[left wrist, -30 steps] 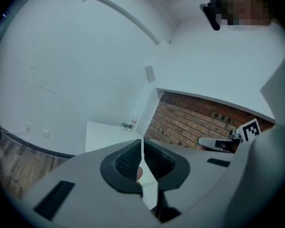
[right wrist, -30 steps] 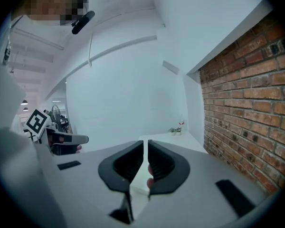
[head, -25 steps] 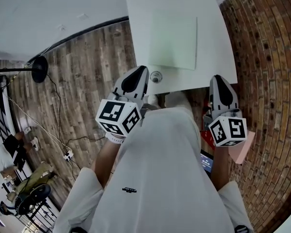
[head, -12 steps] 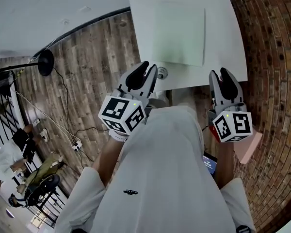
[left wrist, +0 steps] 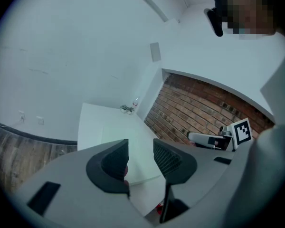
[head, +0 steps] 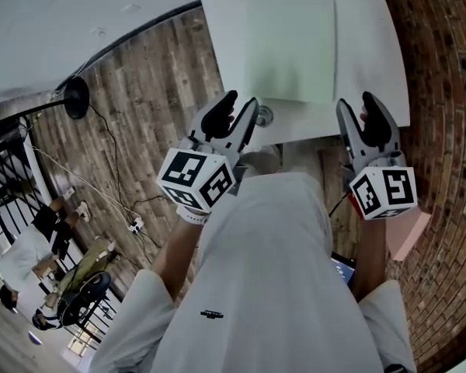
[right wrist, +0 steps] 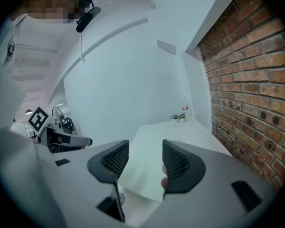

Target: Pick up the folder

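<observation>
**Both grippers open, folder flat and untouched**

The brick wall [head: 443, 92] runs down the right side and the wooden floor [head: 140, 92] spreads away on the left, with a white table [head: 217, 53] between them. The folder [head: 291, 45] lies flat on that table. It is a pale green rectangle, and its near edge sits a little way in from the table's near edge. The person stands at the near end, with the left gripper [head: 241, 103] by the table's near left corner and the right gripper [head: 357, 103] over toward the near right. Each one's jaws have just been opening and now stand apart with nothing between them. The folder lies ahead of both, untouched. A small round thing [head: 262, 116] sits at the near edge just beside the left gripper; I can't make out what it is.

The folder looks thin and light, and is likely bendy and a bit slick. It should droop if lifted by one corner, and it gives a jaw little to get under. I'd reckon the near edge is the place to take it, one gripper toward each near corner. It may help to draw it out over the table's edge first so a lower jaw can slip beneath
</observation>
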Tool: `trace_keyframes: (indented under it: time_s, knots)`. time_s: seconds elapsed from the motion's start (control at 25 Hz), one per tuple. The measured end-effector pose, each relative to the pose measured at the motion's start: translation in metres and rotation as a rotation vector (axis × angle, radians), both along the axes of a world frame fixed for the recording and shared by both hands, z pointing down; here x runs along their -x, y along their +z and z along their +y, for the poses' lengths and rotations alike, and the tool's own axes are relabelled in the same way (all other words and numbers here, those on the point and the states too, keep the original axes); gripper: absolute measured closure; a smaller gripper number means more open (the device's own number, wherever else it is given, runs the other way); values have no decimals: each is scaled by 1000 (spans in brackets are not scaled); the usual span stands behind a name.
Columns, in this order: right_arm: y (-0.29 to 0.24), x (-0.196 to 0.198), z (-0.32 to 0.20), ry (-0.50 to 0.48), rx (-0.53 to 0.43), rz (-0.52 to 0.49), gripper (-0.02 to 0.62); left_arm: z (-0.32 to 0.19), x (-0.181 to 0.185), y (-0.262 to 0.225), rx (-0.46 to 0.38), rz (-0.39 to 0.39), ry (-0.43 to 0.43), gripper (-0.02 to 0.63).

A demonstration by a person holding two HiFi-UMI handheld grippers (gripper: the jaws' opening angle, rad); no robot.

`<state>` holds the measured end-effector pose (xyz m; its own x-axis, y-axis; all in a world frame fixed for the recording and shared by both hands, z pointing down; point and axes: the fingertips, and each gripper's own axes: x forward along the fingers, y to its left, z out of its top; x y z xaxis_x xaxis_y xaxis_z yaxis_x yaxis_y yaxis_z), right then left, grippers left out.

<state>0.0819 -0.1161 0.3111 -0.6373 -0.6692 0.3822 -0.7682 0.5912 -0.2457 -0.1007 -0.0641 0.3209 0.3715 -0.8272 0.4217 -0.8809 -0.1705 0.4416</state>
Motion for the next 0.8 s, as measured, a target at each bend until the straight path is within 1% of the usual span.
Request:
trace_keyframes:
  time_s: [0.36, 0.56, 0.8]
  knots:
    - [39, 5, -27, -10, 58, 9, 356, -30, 4, 35, 48, -25, 16, 417]
    - [65, 9, -41, -8, 90, 40, 341, -43, 7, 56, 80, -31, 24, 402]
    - [86, 12, -55, -10, 127, 31, 322, -57, 11, 75, 110, -31, 10, 382]
